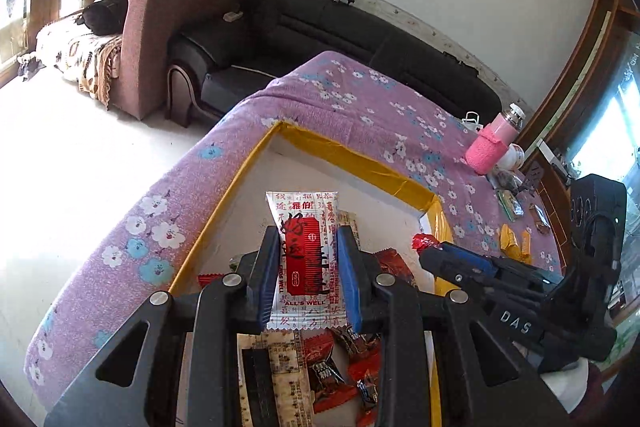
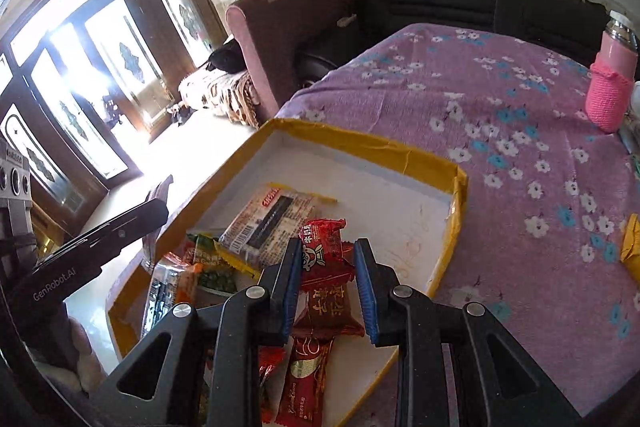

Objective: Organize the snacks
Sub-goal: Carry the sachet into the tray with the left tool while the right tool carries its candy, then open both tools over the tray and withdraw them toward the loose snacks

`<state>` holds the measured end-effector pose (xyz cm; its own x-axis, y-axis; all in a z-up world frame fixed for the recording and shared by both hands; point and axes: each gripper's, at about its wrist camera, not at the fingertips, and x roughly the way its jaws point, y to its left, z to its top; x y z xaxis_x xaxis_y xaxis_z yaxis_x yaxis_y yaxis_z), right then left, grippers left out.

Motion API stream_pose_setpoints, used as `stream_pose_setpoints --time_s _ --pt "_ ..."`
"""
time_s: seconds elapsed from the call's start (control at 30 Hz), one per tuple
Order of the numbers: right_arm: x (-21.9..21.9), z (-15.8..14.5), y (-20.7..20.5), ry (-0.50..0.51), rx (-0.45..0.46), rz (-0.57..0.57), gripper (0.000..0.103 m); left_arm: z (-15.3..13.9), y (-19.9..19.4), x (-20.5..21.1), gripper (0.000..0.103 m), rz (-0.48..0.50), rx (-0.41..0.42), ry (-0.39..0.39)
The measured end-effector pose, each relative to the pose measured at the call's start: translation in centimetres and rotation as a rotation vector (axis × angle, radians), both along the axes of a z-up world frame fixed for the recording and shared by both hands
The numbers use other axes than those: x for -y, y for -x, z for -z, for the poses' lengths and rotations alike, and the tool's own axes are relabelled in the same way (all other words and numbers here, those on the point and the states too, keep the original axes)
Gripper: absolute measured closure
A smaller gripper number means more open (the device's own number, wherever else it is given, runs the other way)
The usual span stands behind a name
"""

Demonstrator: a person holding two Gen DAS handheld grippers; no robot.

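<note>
Both my grippers clamped, each tilted downward.

My left gripper [image 1: 308, 267] points down and away from me, its blue pads [image 1: 267, 275] pressed on both sides of a white and red packet [image 1: 306, 251]. My right gripper [image 2: 328, 287] sits just to its right, angled inward, jaws closed on a dark red wrapper [image 2: 326, 267] that sticks out beyond the fingertips.
</note>
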<state>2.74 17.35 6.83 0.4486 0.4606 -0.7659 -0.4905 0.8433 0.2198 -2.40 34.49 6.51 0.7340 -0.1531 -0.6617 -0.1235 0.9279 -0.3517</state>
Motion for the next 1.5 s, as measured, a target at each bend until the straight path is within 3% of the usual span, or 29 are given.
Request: stream_pose_setpoints --time_s 0.33,0.53,0.67,0.93,1.0,1.1,1.27,1.5 --pt "-1.4 1.9 -1.4 0.113 0.0 0.004 0.077 1.4 -2.2 1.4 0.076 0.026 -0.066 0.013" --pt "-2.0 2.3 -2.1 0.14 0.016 -0.009 0.073 1.6 -2.1 1.2 0.068 0.014 -0.07 0.036" --pt "-1.6 1.9 -1.4 0.082 0.001 -0.015 0.065 0.6 -0.4 1.5 0.058 0.003 -0.032 0.025" --pt "1.3 -1.6 2.2 -0.027 0.07 0.036 0.05 -1.9 3.9 2.9 0.046 -0.04 0.04 -0.036" --pt "2.4 -2.1 3.4 -0.051 0.075 0.05 0.049 -2.4 5.3 3.3 0.031 -0.086 0.053 -0.084" --pt "4.1 -2.5 5.6 -0.073 0.088 0.074 0.046 -2.8 7.3 3.7 0.02 -0.177 0.065 -0.141" --pt "7.0 -2.6 9.4 -0.074 0.121 0.101 0.044 -2.1 9.1 4.3 0.02 -0.197 0.056 -0.08" --pt "9.8 -2.4 13.2 -0.041 0.203 0.165 0.039 -2.9 10.4 7.4 0.02 -0.174 0.055 -0.13"
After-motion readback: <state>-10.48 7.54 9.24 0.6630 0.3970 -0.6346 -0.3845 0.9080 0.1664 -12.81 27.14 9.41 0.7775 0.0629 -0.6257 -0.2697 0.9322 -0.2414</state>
